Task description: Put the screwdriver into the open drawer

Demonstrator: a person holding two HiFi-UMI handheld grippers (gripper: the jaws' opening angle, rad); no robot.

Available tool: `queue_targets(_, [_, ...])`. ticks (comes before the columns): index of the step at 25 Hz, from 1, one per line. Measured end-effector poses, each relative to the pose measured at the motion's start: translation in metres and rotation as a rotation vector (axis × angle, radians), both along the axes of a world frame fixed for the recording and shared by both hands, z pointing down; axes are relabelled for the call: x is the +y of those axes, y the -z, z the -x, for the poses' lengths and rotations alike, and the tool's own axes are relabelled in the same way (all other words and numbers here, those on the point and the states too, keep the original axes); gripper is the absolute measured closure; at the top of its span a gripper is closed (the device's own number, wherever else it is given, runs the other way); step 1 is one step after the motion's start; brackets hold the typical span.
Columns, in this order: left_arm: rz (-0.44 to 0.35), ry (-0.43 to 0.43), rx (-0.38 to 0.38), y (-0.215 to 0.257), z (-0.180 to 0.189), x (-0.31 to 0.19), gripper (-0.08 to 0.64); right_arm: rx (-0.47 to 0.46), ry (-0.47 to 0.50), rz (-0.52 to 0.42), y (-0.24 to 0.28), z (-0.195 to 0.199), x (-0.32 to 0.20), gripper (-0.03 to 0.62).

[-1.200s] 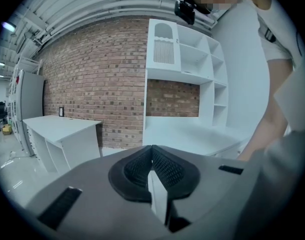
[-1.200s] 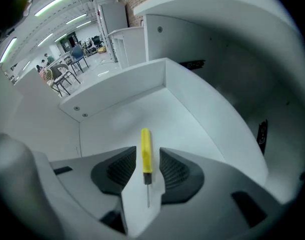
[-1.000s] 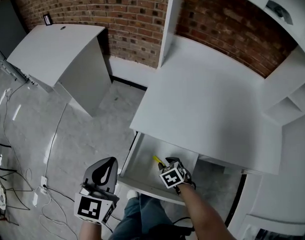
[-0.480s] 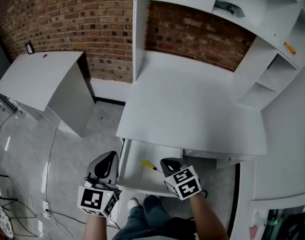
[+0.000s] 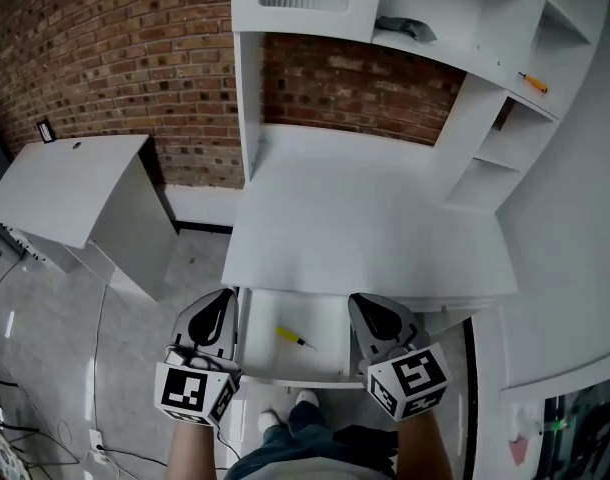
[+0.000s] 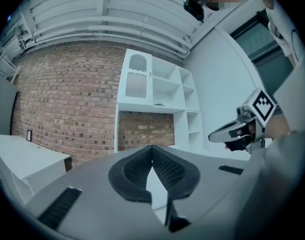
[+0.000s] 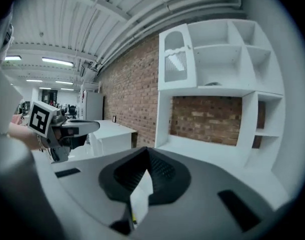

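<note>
A yellow-handled screwdriver (image 5: pixel 290 337) lies loose on the floor of the open white drawer (image 5: pixel 290 376) under the desk top (image 5: pixel 365 218). My left gripper (image 5: pixel 223 298) hovers by the drawer's left front corner, shut with nothing in it. My right gripper (image 5: pixel 363 302) hovers above the drawer's right side, clear of the screwdriver, also shut and empty. In the left gripper view the jaws (image 6: pixel 152 150) meet at the tips and point level at the shelf unit, with the right gripper (image 6: pixel 232 132) at the right. The right gripper view shows its tips (image 7: pixel 146 152) together.
A white shelf unit (image 5: pixel 455 88) rises behind the desk, with an orange screwdriver (image 5: pixel 532 82) and a grey object (image 5: pixel 410 28) on its shelves. A white side table (image 5: pixel 65 188) stands to the left by the brick wall. Cables (image 5: pixel 5 438) lie on the floor.
My right gripper has risen out of the drawer, leaving the screwdriver lying there, and its jaws have shut. The left gripper has risen a little. The head view has tilted up.
</note>
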State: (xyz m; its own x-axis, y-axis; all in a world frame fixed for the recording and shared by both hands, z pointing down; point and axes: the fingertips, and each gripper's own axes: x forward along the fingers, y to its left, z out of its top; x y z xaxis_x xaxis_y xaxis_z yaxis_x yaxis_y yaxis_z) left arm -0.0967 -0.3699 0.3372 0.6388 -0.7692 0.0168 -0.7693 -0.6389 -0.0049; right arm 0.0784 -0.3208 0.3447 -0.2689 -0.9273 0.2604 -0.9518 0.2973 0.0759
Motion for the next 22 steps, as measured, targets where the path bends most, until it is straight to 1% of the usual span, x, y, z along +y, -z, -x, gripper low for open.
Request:
queue_targets(2, [-0.033, -0.011, 0.003, 0.013, -0.002, 0.003, 0.546, -0.012, -0.026, -0.053, 0.016, -0.007, 0.005, 0.581])
queue_targets(5, [-0.068, -0.014, 0.014, 0.029, -0.005, 0.005, 0.546, 0.001, -0.06, -0.098, 0.03, -0.016, 0.013, 0.581])
queue_targets(11, [-0.106, -0.026, 0.027, 0.047, -0.011, 0.009, 0.546, 0.022, -0.105, -0.196, 0.056, -0.026, 0.027, 0.583])
queue_targets(14, [-0.117, -0.03, 0.03, 0.051, -0.012, 0.012, 0.546, 0.026, -0.116, -0.217, 0.064, -0.028, 0.031, 0.583])
queue_targets(22, [-0.144, -0.019, 0.031, 0.061, -0.009, 0.014, 0.546, 0.054, -0.115, -0.235, 0.071, -0.028, 0.033, 0.583])
